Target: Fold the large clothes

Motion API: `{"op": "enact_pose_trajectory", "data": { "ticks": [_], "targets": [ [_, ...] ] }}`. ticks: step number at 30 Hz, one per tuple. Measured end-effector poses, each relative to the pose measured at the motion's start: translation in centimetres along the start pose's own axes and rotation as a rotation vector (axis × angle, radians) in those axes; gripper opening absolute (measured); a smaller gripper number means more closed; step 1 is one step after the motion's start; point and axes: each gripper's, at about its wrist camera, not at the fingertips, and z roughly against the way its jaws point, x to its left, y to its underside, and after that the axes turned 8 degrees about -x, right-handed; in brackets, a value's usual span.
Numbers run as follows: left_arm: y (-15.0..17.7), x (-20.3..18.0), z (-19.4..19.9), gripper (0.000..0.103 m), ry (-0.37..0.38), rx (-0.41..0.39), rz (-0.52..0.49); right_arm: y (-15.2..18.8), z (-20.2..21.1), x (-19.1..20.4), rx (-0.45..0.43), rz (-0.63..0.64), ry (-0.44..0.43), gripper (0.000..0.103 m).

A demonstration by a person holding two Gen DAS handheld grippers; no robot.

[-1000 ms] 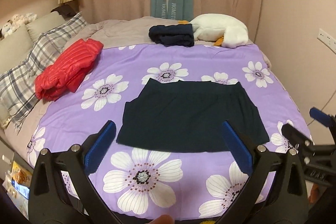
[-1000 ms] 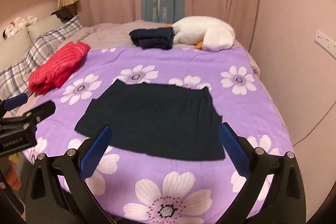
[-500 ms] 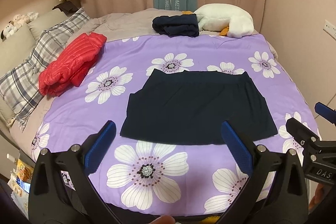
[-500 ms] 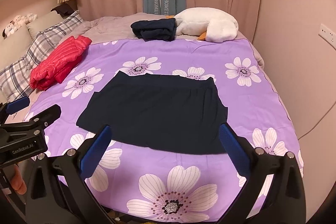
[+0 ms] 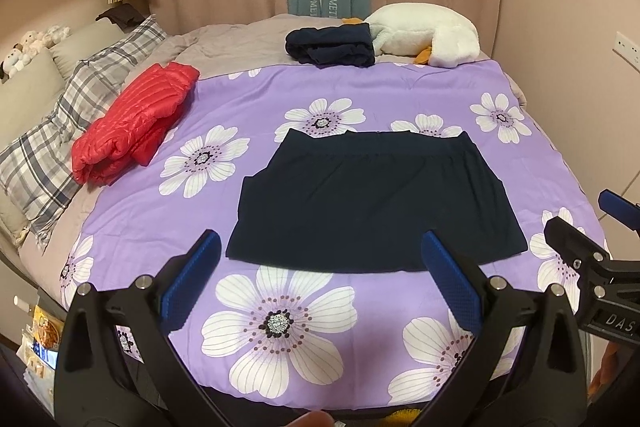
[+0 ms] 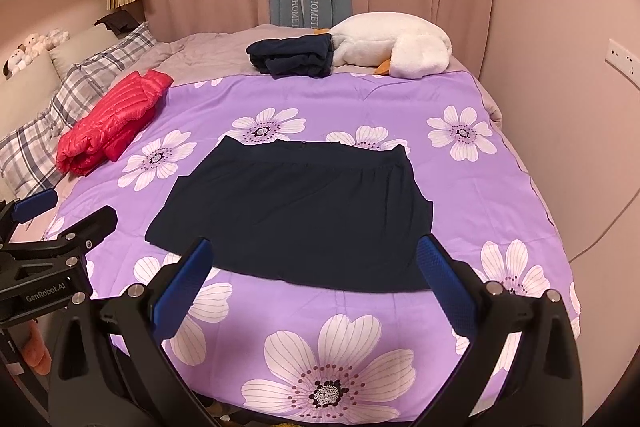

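A dark navy garment (image 5: 372, 203) (image 6: 296, 211) lies spread flat in the middle of the purple flowered bedspread (image 5: 360, 99) (image 6: 360, 99). My left gripper (image 5: 320, 255) hovers open above the near edge of the bed, its blue pads (image 5: 192, 279) wide apart with nothing between them. My right gripper (image 6: 316, 259) is open too, over the garment's near hem, holding nothing. The right gripper (image 5: 608, 239) shows at the right edge of the left wrist view; at the left edge of the right wrist view the left gripper (image 6: 52, 227) appears.
A folded red puffer jacket (image 5: 132, 123) (image 6: 108, 123) lies at the left by plaid pillows (image 5: 60, 131). A folded dark garment (image 5: 332, 47) (image 6: 292, 57) and a white plush goose (image 5: 428, 39) (image 6: 392, 47) sit at the far end. A pink wall (image 6: 580, 107) runs along the right.
Both grippers have drawn back and risen a little from the bed, so the garment looks smaller and farther. Nothing was taken hold of; both stay open.
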Motion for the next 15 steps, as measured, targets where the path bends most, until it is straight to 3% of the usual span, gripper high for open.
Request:
{"op": "enact_pose_trajectory", "data": {
  "ticks": [15],
  "targets": [
    [0.14, -0.56, -0.26, 0.101, 0.003, 0.005, -0.011, 0.17, 0.04, -0.37, 0.0, -0.006, 0.001, 0.102]
  ]
}}
